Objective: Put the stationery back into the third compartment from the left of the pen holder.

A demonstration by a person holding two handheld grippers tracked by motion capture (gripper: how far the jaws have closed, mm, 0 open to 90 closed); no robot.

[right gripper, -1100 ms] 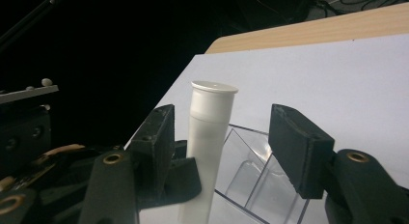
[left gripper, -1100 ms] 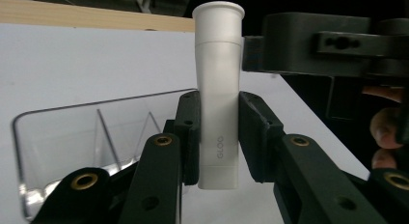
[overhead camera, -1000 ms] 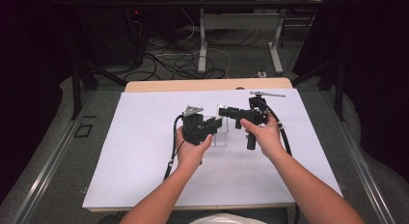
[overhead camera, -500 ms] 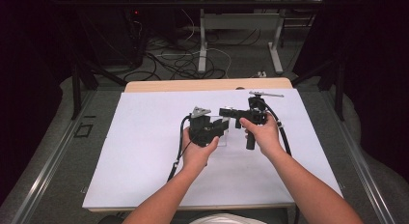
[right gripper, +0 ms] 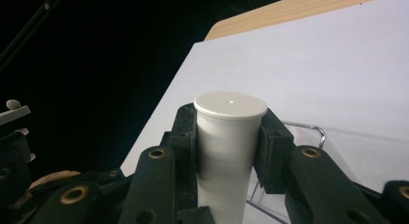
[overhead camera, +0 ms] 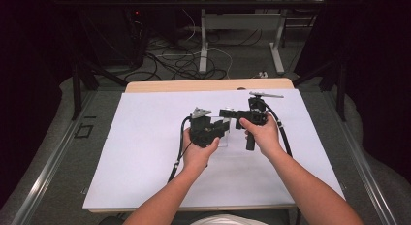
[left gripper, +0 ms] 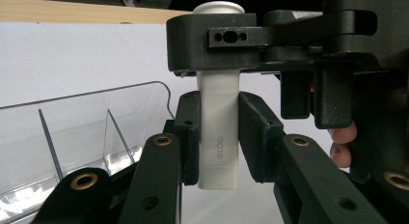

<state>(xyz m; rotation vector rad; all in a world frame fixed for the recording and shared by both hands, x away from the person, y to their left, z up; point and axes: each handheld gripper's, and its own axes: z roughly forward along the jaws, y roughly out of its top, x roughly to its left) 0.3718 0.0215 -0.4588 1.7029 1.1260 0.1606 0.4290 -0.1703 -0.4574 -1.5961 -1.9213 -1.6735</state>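
Both forearms reach in from the near edge and meet over the middle of the bench. The left hand (overhead camera: 197,150) holds the left tool (overhead camera: 224,129), whose jaws are clamped tight on what stands between them. The right hand (overhead camera: 261,135) holds the right tool (overhead camera: 226,113) pointing toward the left one; its jaws have just been closing and press on what they hold.

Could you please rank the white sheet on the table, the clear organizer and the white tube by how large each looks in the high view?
1. The white sheet, by far the largest.
2. The clear organizer, a small patch between the tongs.
3. The white tube: hidden among the tongs in this view, so its rank is unsure.
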